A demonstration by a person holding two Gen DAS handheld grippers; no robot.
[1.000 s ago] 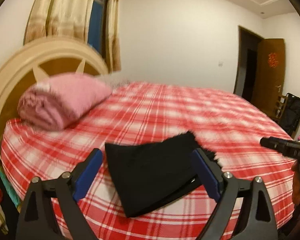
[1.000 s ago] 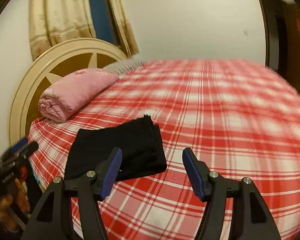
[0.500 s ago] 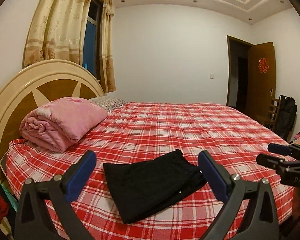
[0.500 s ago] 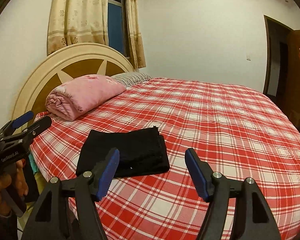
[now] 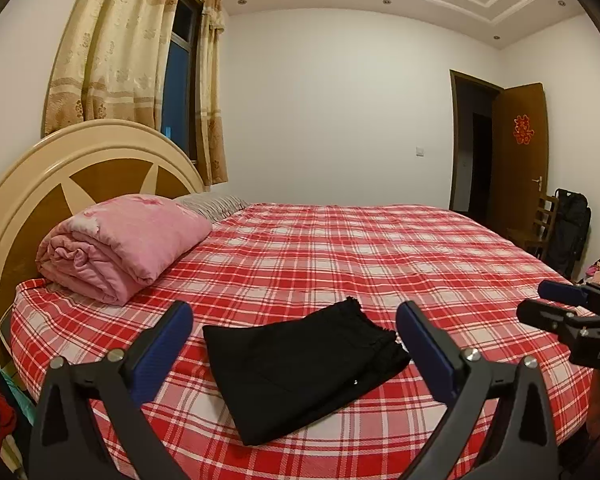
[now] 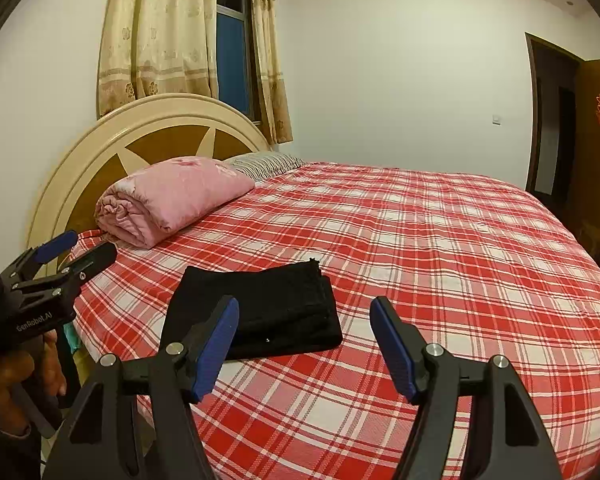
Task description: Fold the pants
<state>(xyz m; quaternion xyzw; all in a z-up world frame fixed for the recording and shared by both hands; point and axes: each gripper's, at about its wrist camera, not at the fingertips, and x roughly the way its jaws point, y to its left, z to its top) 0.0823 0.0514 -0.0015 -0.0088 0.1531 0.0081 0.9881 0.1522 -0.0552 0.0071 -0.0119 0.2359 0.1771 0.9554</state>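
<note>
Black pants (image 5: 306,364), folded into a compact rectangle, near the front edge of a red plaid bed (image 5: 380,248). Left gripper (image 5: 294,334) and right gripper (image 6: 304,340): jaws apart, empty, clear of the cloth. Risk: any brush against the stack, loosening its layers. Beyond: pink quilt (image 5: 124,248), rounded headboard (image 5: 80,160), curtains (image 6: 160,32), open door (image 5: 520,156).

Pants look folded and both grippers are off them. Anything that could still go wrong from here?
Two things, neither certain. The folded black pants lie near the bed's front edge, so a nudge from the open left gripper or right gripper might slide them off. The layers on the right side look stepped, not flush, so the stack could loosen if bumped.
</note>
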